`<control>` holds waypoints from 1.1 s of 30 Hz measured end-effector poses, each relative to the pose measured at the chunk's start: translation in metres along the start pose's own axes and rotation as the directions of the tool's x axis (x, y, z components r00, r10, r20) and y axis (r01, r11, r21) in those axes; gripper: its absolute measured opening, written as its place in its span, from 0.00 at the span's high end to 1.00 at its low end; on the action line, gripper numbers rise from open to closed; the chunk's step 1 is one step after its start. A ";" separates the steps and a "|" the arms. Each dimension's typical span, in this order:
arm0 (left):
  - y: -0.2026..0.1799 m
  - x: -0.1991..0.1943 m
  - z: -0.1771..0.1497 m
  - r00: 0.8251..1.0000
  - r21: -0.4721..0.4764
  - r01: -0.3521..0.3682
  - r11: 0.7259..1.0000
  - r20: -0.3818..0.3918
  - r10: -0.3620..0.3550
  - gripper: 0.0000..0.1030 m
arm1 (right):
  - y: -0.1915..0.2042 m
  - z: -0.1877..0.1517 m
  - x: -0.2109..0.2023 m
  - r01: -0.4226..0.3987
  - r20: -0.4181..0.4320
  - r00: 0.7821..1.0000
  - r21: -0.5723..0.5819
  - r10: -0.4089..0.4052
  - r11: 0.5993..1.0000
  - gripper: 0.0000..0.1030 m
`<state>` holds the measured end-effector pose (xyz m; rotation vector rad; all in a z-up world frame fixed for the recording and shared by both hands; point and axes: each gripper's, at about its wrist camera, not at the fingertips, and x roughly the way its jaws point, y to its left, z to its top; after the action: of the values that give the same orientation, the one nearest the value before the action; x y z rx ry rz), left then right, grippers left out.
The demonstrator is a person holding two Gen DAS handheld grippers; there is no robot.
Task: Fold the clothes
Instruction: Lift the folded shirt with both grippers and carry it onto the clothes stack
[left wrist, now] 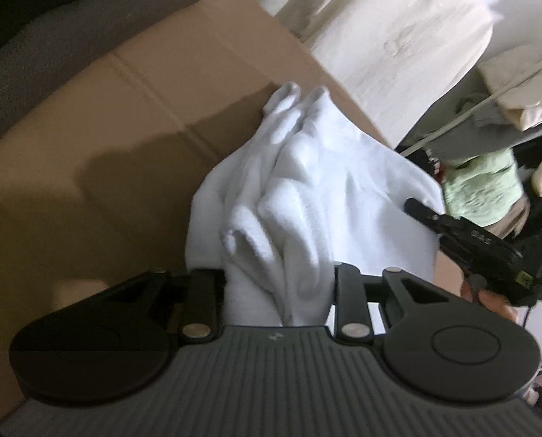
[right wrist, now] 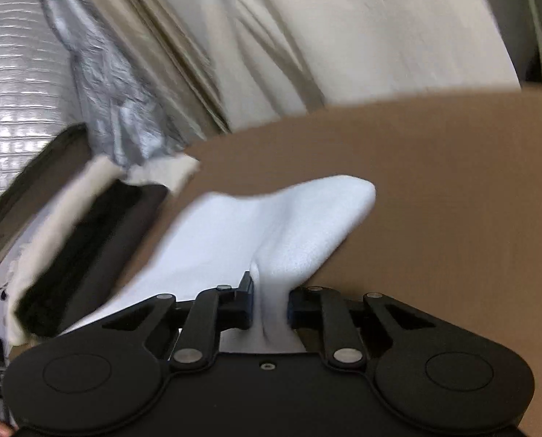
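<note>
White cloth (left wrist: 307,196), brown cardboard (left wrist: 125,109), black tongs (right wrist: 269,302), cream fabric bkgd (right wrist: 343,36).

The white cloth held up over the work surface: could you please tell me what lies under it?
Brown cardboard shows beneath the white cloth; whatever the cloth covers stays hidden.

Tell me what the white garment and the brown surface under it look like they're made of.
White garment: looks like soft knit or terry cotton, matte, with a fuzzy nap and limp rounded folds; the exact fibre is unclear. Brown surface: looks like corrugated cardboard, matte tan, with straight pressed crease lines across it and a clean cut edge.
</note>
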<state>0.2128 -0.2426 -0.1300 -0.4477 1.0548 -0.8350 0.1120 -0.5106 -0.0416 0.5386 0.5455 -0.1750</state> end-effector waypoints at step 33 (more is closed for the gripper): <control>0.029 -0.308 0.209 0.727 0.076 -0.657 0.750 0.325 0.604 0.77 | 0.301 0.110 0.109 -0.398 0.051 0.891 -0.388 0.451 0.831 0.83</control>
<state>0.3374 0.0034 0.1212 -0.0176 0.7700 -0.2295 0.3425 -0.3162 0.1116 0.2645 0.2954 0.3141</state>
